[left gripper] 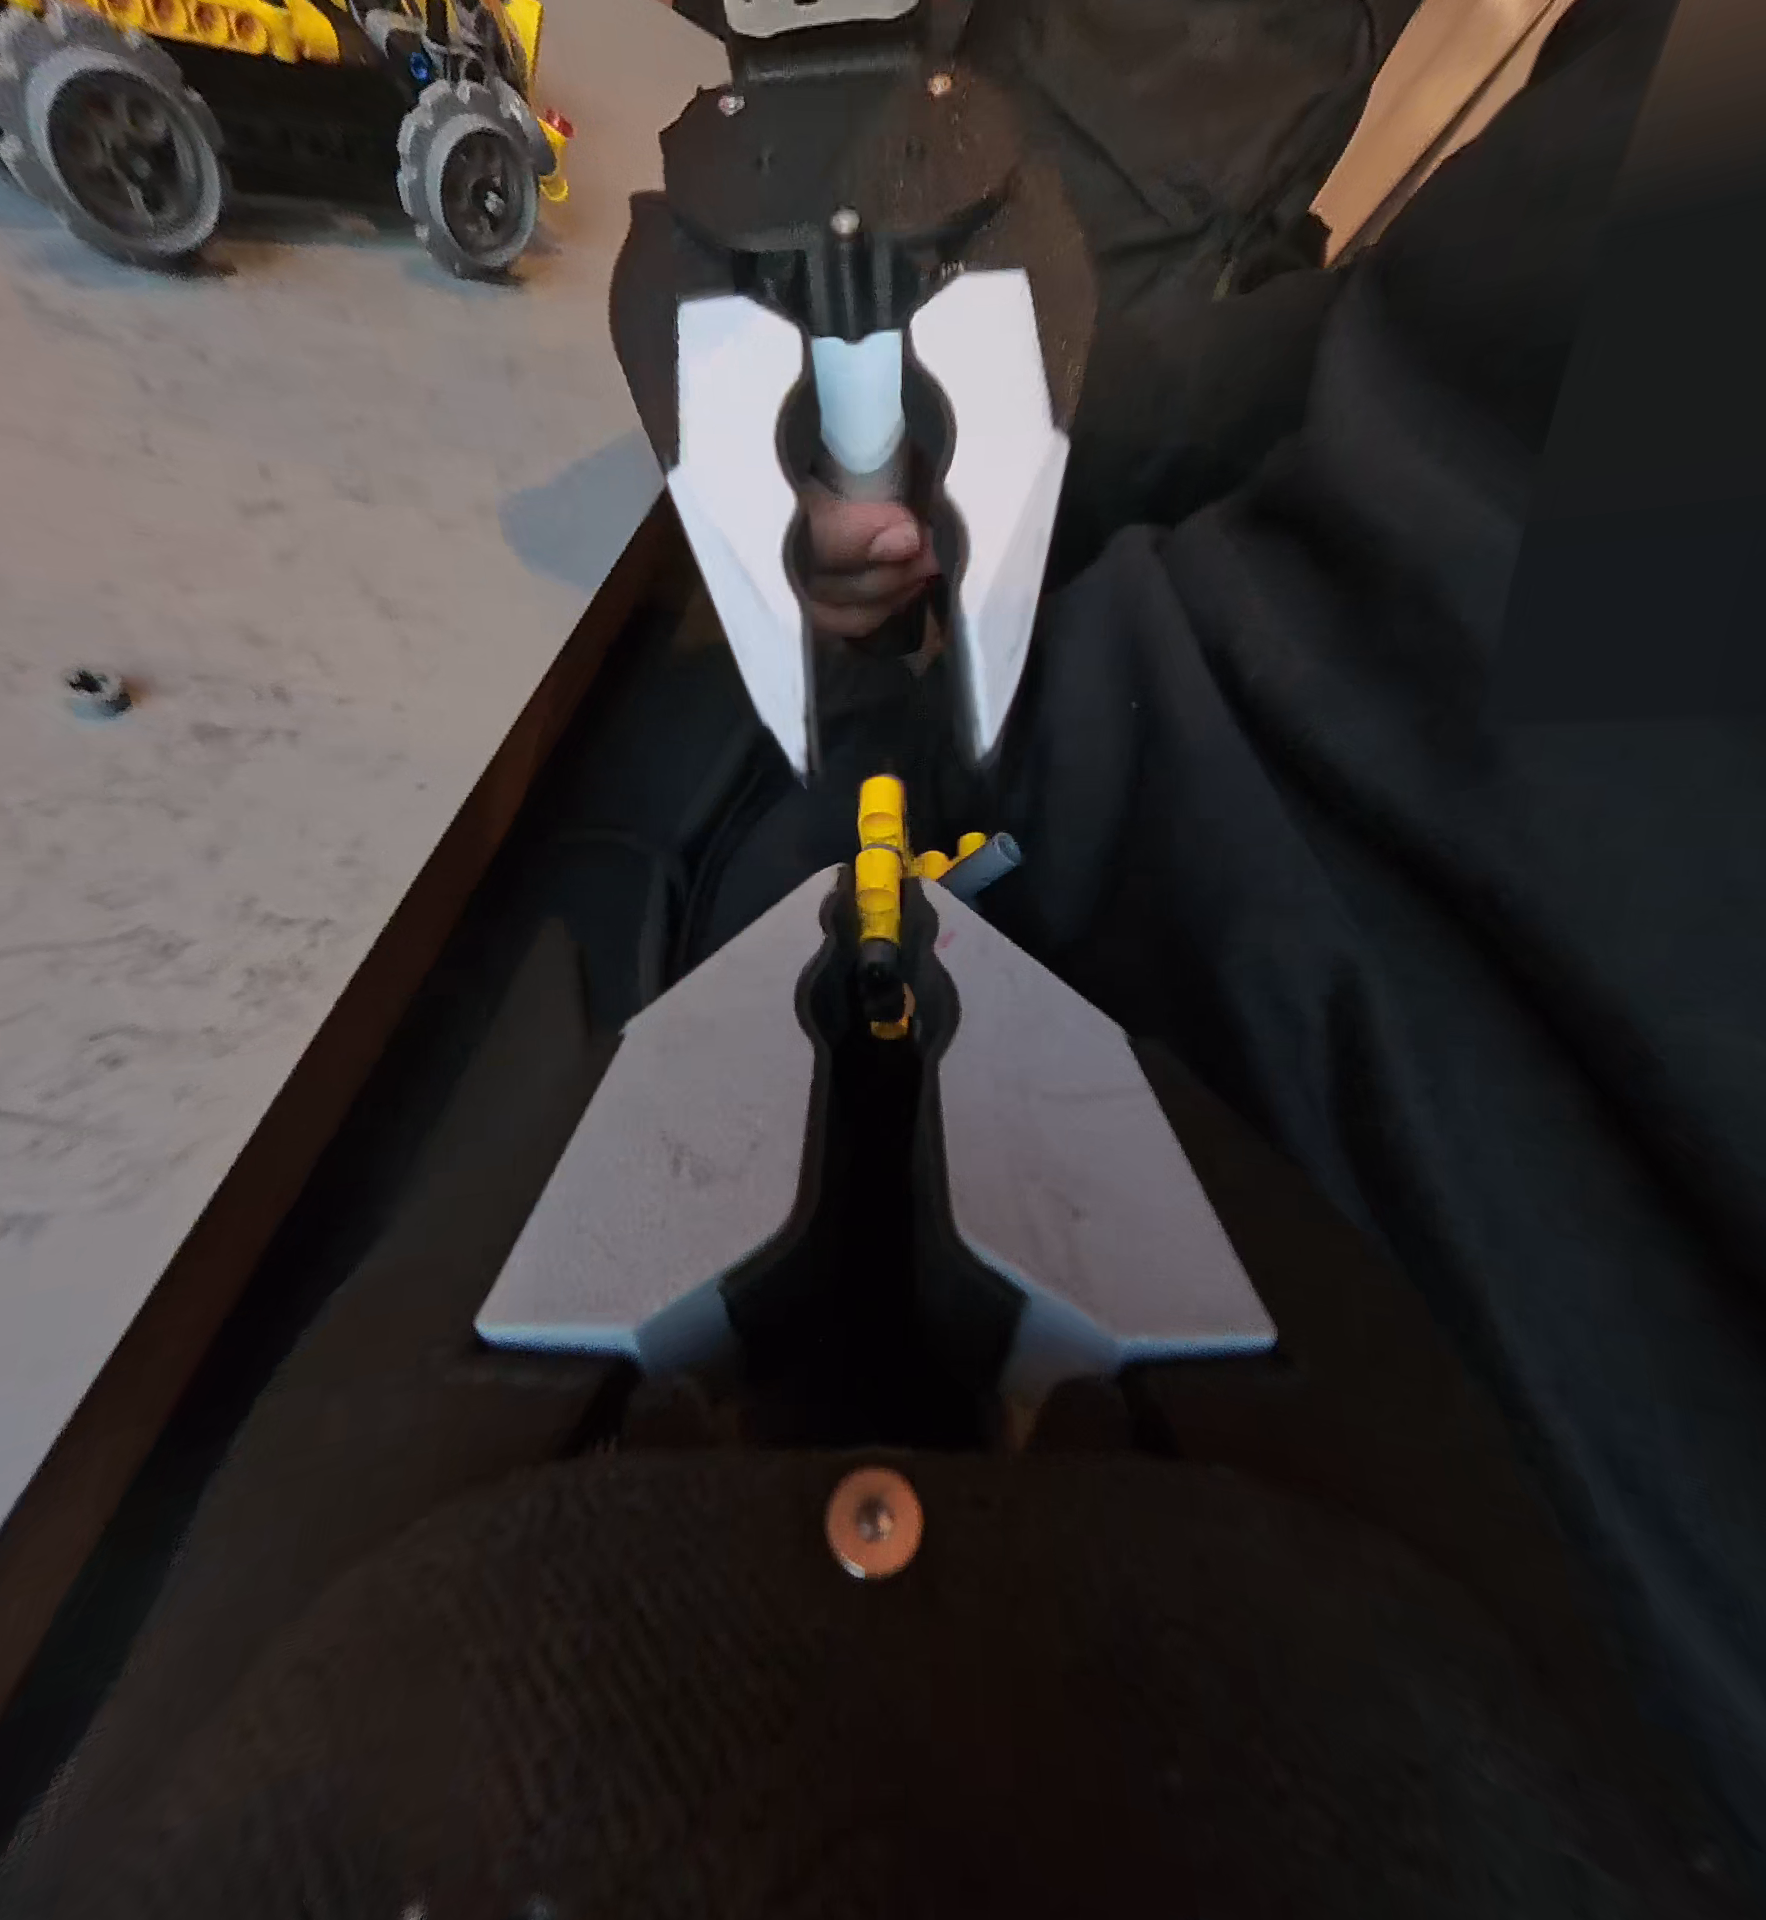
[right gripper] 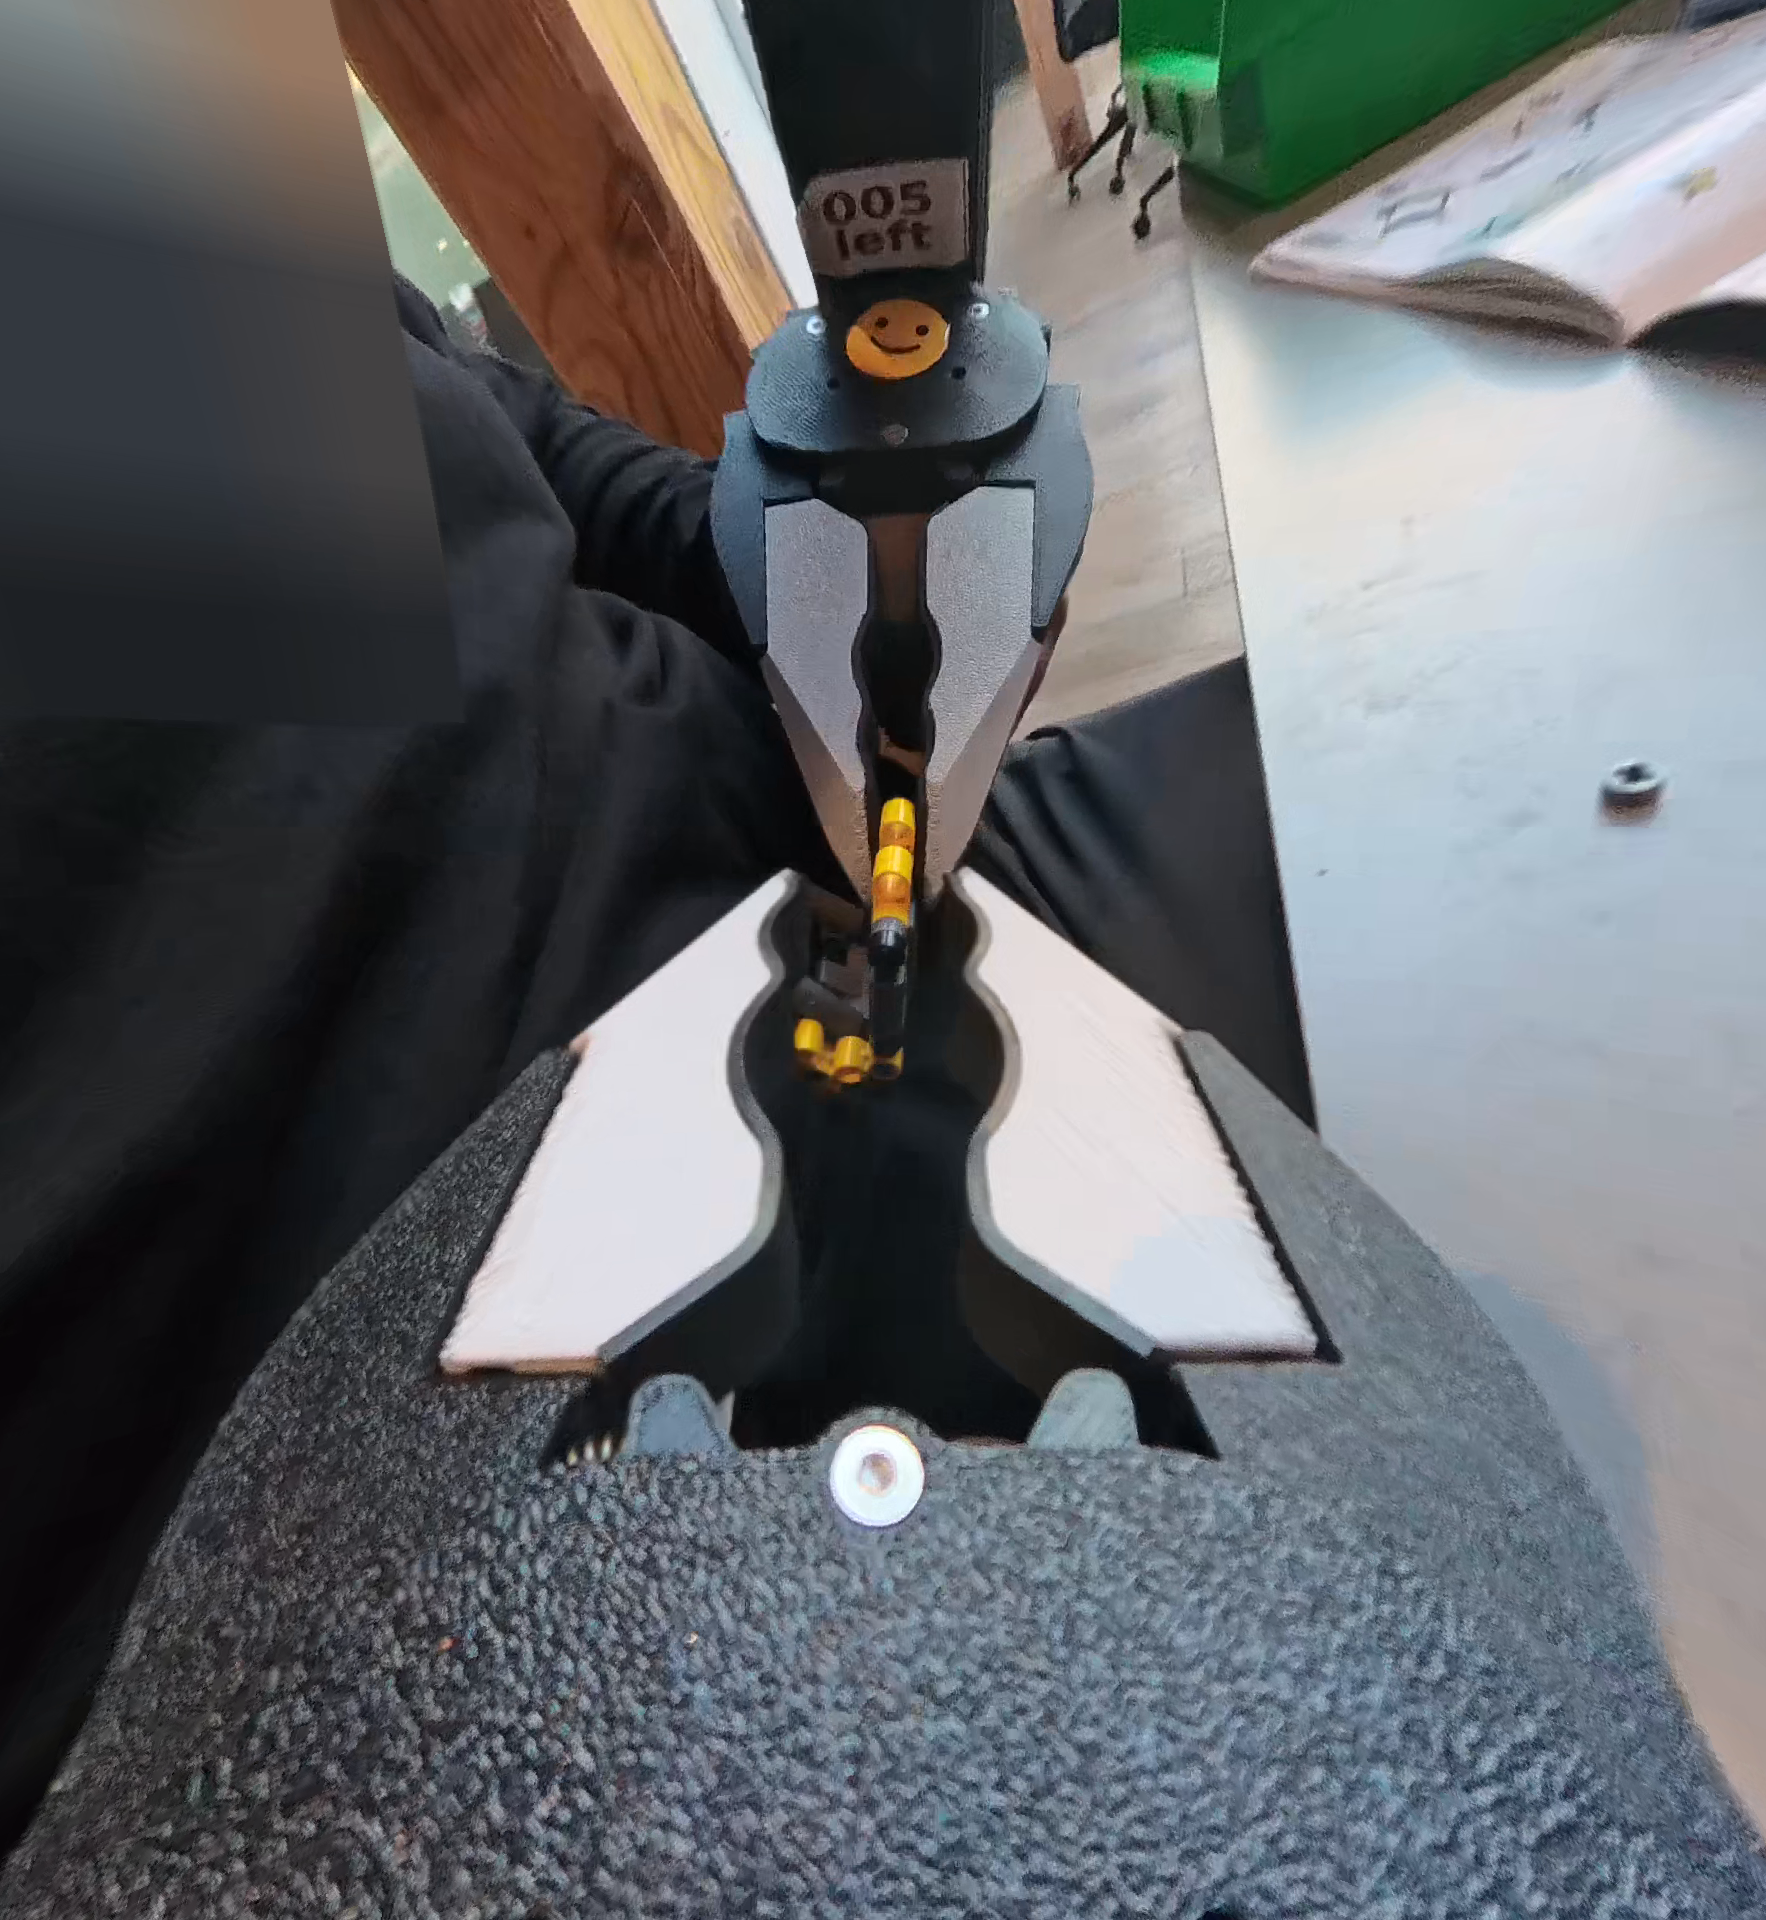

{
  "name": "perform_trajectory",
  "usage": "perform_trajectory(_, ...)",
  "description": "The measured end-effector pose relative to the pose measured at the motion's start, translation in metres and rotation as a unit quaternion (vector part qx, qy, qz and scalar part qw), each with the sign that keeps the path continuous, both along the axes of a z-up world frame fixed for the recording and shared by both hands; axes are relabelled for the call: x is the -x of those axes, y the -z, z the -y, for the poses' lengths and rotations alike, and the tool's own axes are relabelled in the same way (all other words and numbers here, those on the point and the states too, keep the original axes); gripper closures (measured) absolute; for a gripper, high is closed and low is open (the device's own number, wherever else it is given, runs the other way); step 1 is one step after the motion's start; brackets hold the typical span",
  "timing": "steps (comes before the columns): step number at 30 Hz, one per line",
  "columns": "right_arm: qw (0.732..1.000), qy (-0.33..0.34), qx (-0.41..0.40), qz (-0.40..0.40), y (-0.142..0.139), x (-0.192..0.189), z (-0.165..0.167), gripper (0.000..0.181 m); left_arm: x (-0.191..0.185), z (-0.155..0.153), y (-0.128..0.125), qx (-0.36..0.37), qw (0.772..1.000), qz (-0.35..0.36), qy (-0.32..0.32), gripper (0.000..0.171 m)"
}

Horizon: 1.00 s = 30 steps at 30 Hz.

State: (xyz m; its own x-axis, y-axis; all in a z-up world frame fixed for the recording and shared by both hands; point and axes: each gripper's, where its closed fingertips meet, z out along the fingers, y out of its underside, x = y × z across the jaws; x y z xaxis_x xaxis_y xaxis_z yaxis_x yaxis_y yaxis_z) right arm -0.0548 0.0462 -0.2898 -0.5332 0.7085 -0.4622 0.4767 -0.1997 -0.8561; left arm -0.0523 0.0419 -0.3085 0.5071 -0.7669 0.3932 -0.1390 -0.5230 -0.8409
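My left gripper (left gripper: pixel 884 896) is shut on a small yellow and black brick assembly (left gripper: pixel 879 883), which sticks out past its fingertips. It also shows in the right wrist view (right gripper: pixel 894 862), pointing toward the camera with the assembly (right gripper: pixel 891 862) in it. My right gripper (right gripper: pixel 874 883) is open and faces the left one tip to tip. The free end of the assembly reaches in between its fingers. In the left wrist view the right gripper (left gripper: pixel 894 764) hangs just above the yellow end, jaws apart. Both are off the table's edge, over dark clothing (left gripper: pixel 1378 935).
A grey table (left gripper: pixel 183 727) bears a yellow and black toy vehicle (left gripper: pixel 235 135) with grey wheels and a small dark loose part (right gripper: pixel 1632 781). An open booklet (right gripper: pixel 1585 239) lies at the far end. A wooden post (right gripper: pixel 567 208) and a green box (right gripper: pixel 1378 83) stand behind. Only a small space, under 4 cm, lies between the two pairs of fingers.
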Motion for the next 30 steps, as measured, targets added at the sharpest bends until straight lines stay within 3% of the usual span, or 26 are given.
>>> perform_trajectory(5,0.999,0.019,-0.045,-0.003,0.001,-0.001,-0.009,0.156,0.003,-0.002,-0.007,-0.027,1.000,-0.013,-0.001,0.166)
perform_trajectory(7,0.999,0.003,-0.052,0.001,0.007,-0.003,-0.002,0.171,0.001,-0.002,-0.010,-0.041,0.999,-0.014,-0.002,0.166)
perform_trajectory(11,0.998,-0.007,-0.061,-0.014,0.006,-0.001,0.003,0.176,0.004,0.004,-0.007,-0.030,0.999,-0.038,0.007,0.151)
perform_trajectory(19,0.998,-0.012,-0.057,-0.005,0.007,0.001,0.003,0.176,0.018,0.007,-0.013,-0.028,0.999,-0.024,-0.008,0.166)
perform_trajectory(30,0.998,-0.017,-0.063,0.000,0.009,0.001,0.004,0.176,0.025,0.010,-0.015,-0.026,0.999,-0.025,-0.021,0.169)
